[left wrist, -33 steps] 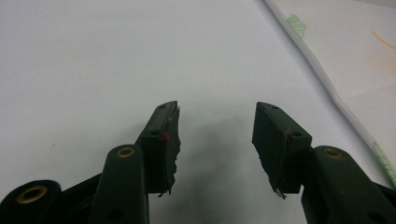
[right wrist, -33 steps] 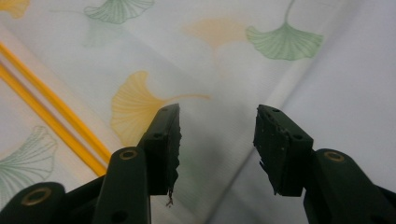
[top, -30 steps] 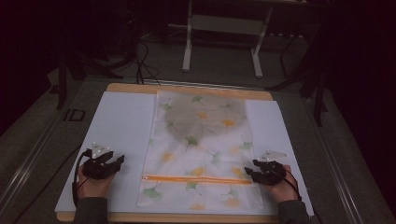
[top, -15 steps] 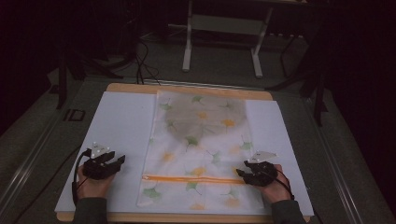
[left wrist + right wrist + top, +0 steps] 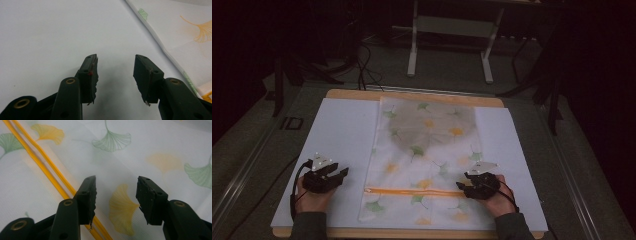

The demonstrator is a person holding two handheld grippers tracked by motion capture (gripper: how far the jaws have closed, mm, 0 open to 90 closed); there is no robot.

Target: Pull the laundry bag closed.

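Observation:
A white cloth printed with green and yellow ginkgo leaves lies flat in the middle of the table. An orange strip runs across it near the front. My left gripper rests on the white sheet left of the cloth. Its jaws are open and have just been closing a little, with nothing between them; the cloth's edge lies to its right. My right gripper is open over the cloth's right side, at the end of the orange strip, with the printed fabric under its jaws.
The white sheet covers a wooden board on a grey table. A white metal stand and cables stand behind the table in the dark. Bare white sheet flanks the cloth on both sides.
My right gripper has moved left from the white sheet onto the cloth's right side, near the orange strip. The left gripper has kept its place.

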